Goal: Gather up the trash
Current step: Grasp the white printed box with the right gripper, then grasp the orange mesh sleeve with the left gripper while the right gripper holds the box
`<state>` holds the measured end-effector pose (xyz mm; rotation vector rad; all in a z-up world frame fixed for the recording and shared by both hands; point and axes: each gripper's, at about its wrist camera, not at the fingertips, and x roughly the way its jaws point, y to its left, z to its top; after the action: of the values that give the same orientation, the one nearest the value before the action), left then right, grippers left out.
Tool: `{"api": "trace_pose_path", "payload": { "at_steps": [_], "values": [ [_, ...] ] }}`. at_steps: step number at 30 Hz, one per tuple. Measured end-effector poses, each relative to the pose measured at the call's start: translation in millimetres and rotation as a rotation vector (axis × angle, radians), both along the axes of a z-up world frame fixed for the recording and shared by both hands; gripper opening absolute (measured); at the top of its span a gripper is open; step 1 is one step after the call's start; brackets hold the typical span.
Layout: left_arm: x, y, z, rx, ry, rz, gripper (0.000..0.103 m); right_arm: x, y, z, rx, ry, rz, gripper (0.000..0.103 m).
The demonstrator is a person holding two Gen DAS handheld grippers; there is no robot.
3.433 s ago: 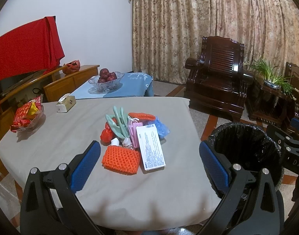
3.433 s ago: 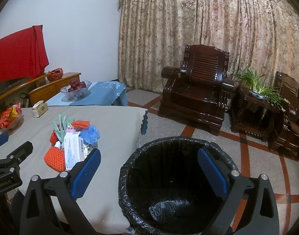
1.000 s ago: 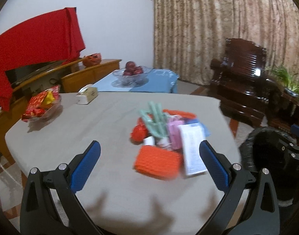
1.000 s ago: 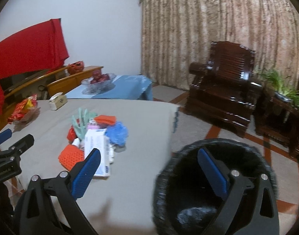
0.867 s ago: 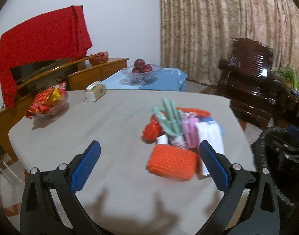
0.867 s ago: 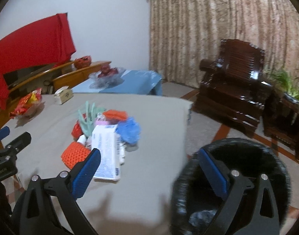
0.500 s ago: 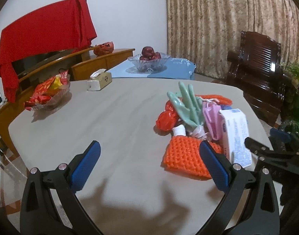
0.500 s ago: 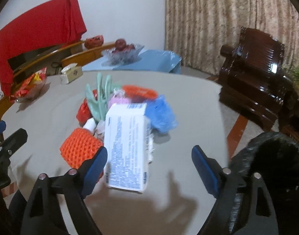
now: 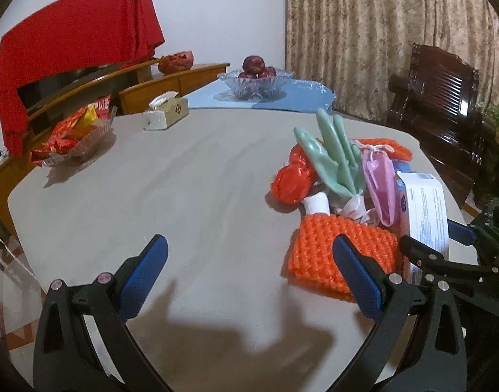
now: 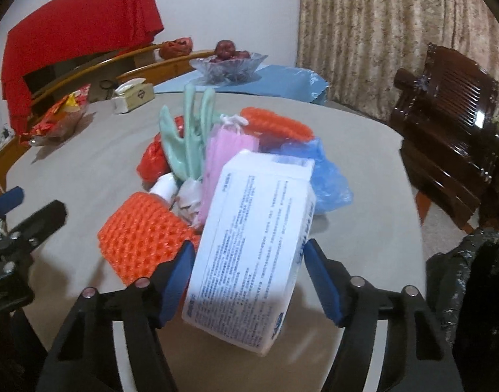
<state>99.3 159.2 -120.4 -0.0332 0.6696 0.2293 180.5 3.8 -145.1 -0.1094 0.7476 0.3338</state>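
Note:
A pile of trash lies on the grey table point(image 9: 200, 179): a white tissue pack point(image 10: 252, 245), an orange foam net point(image 10: 141, 235), a green rubber glove point(image 10: 187, 140), a pink bag point(image 10: 223, 153), a blue bag point(image 10: 324, 176) and a red wrapper point(image 9: 291, 179). My right gripper point(image 10: 249, 277) has its blue pads on both sides of the white tissue pack, which looks tilted up off the table. My left gripper point(image 9: 249, 271) is open and empty, low over the table left of the pile. The orange foam net point(image 9: 340, 254) lies by its right finger.
A black-lined trash bin point(image 10: 471, 281) stands off the table's right edge. A tissue box point(image 9: 166, 114) and a snack dish point(image 9: 73, 134) sit at the table's far left. A fruit bowl point(image 9: 256, 78) stands on a blue-covered table behind. A dark wooden armchair point(image 10: 445, 98) stands at right.
Both grippers have moved left and closer to the pile. My right gripper's jaws have narrowed around the white tissue pack, which has tipped up. The bin has slid to the right edge.

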Motion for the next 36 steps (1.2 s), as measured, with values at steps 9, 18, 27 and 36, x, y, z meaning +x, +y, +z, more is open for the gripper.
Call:
{"api": "trace_pose_path", "payload": {
  "at_steps": [9,18,27,36],
  "values": [
    [6.0,-2.8,-6.5,0.015,0.012,-0.01,0.098,1.4,4.1,-4.2,-0.017,0.016,0.008,0.069],
    [15.5,-18.7,-16.4,-0.017,0.042,-0.056,0.098,-1.6,-18.2,3.0,0.012,0.043,0.024,0.062],
    [34.7,-32.8,-42.2,-0.118,0.115,-0.155,0.06,-8.7,-36.4,9.8,0.018,0.036,0.011,0.061],
    [33.9,-37.9,-30.2,-0.147,0.093,-0.162,0.022,-13.5,-46.6,16.7,0.063,0.039,0.011,0.06]
  ]
}}
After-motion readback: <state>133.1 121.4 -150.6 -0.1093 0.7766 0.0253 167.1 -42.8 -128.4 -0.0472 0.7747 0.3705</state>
